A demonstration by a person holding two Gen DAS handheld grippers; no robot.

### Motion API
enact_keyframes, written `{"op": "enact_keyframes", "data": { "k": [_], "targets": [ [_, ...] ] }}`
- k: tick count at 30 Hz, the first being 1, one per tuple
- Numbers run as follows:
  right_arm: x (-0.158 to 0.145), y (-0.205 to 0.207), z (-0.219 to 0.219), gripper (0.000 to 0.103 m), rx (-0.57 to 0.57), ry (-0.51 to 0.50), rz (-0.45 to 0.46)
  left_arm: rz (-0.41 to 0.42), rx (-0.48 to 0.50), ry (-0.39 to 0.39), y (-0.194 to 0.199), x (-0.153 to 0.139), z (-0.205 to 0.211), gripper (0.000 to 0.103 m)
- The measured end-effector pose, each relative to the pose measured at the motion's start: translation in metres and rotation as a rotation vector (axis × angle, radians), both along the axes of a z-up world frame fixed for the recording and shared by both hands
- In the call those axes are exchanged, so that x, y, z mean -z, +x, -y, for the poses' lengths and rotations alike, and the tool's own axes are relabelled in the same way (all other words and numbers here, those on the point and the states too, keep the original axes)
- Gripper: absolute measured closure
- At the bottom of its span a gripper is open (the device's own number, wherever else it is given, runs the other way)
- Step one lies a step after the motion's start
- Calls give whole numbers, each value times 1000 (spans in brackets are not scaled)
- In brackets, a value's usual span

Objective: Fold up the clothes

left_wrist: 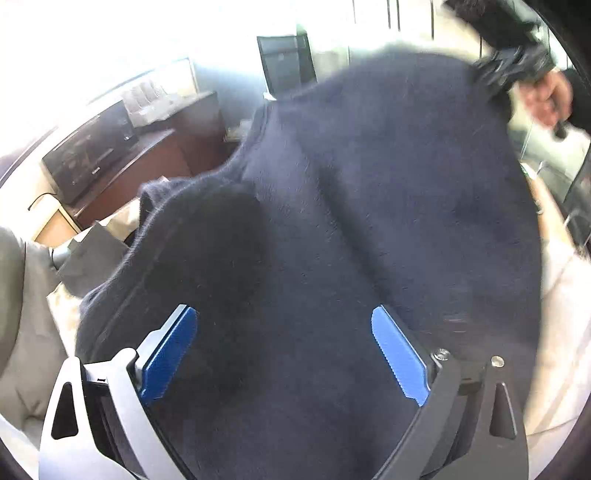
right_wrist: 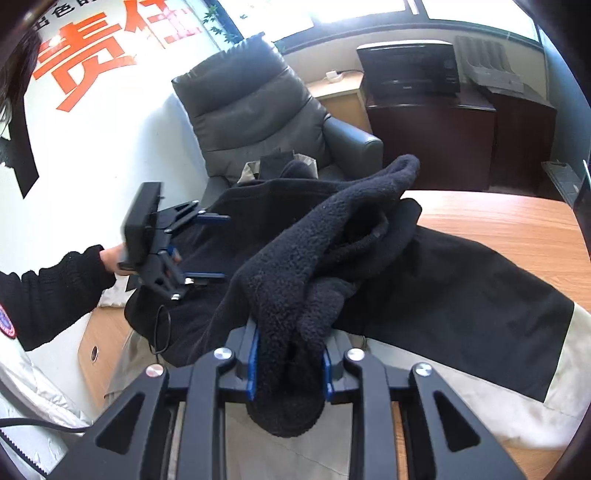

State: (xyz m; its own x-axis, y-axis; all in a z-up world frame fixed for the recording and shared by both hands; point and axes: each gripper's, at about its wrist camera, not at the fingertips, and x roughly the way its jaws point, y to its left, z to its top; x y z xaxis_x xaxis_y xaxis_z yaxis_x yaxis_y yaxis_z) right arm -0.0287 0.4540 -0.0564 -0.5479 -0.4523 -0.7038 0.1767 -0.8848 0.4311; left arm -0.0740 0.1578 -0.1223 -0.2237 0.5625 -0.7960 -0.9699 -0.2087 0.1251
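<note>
Fleece in downward-tilted right gripper

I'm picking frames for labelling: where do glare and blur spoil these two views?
Left wrist view: window glare washes out the top left; the right gripper and hand at top right are motion-smeared. Right wrist view: sharp, the fleece garment textured, only the windows overexposed.
</note>
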Motion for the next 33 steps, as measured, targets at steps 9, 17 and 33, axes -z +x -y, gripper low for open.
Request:
{"op": "enact_keyframes", "data": {
  "k": [9, 17, 33],
  "targets": [
    [-51, -6, 82, 77, -176, 5, -147, 78, 29, 8, -7, 32, 11, 1],
    [-44, -7, 164, 76, -350, -28, -180, 92, 32, 5, -6, 30, 31, 0],
    [-20, -5, 201, 75, -459, -123, -198, 64, 32, -5, 0, 21, 149, 0]
  ]
}}
